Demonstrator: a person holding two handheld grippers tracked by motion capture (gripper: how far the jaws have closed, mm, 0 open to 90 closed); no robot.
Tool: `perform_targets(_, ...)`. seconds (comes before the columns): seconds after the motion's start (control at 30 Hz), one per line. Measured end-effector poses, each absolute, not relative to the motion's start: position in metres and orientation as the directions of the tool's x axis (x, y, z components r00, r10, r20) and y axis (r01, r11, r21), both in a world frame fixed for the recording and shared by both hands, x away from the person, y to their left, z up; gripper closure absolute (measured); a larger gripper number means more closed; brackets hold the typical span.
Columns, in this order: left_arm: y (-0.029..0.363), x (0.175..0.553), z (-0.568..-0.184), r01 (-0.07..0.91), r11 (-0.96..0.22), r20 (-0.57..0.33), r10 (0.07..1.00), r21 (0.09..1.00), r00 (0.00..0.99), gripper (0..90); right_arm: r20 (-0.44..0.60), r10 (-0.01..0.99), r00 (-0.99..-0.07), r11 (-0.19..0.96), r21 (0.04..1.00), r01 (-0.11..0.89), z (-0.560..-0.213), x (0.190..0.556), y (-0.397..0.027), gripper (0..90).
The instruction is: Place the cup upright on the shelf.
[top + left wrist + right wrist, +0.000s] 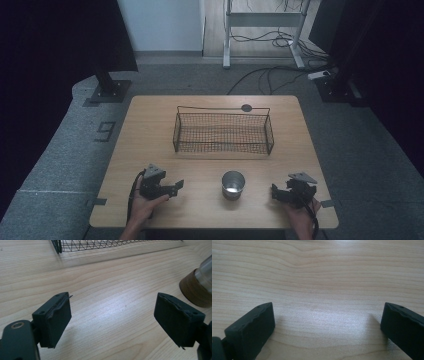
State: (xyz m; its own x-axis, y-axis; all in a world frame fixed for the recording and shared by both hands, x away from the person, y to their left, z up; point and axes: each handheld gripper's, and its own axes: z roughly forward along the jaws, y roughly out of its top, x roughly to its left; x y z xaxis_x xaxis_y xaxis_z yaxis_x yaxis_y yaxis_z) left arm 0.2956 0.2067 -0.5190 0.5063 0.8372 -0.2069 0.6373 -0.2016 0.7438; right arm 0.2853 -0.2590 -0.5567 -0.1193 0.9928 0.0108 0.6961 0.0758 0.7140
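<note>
A shiny metal cup [233,184] with a brown base stands near the front middle of the wooden table [150,130]. My left gripper [176,186] rests at the front left, held by a hand, jaws wide apart and pointing right toward the cup. In the left gripper view the gripper [112,315] is open over bare wood, with the cup [198,286] off to its right. My right gripper [274,192] sits at the front right, pointing left toward the cup. In the right gripper view this gripper [328,322] is open with just table between its jaws.
A black wire mesh basket [223,132] stands empty at the back middle of the table; its corner [75,246] shows at the top of the left gripper view. A dark round cable hole [246,107] lies behind it. Stands and cables are on the floor beyond.
</note>
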Motion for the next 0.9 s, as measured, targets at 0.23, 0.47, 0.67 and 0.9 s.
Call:
perform_targets(0.23,0.207,0.293,-0.512,0.637,-0.183,-0.251,0.811,0.749,0.528,14.6,0.012,0.992,-0.126,0.08,0.714,0.695,-0.557,0.285,-0.26,0.0)
perform_targets(0.47,0.211,0.29,-0.505,0.622,-0.173,-0.247,0.811,0.764,0.53,14.5,0.011,0.992,-0.126,0.08,0.715,0.695,-0.557,0.284,-0.26,0.0)
perform_targets(0.67,0.214,0.289,-0.501,0.617,-0.157,-0.256,0.811,0.771,0.526,14.6,0.011,0.992,-0.125,0.08,0.715,0.695,-0.557,0.284,-0.26,0.0)
perform_targets(0.9,0.211,0.286,-0.495,0.606,-0.157,-0.257,0.802,0.78,0.539,14.6,0.011,0.992,-0.125,0.079,0.714,0.696,-0.557,0.284,-0.26,0.0)
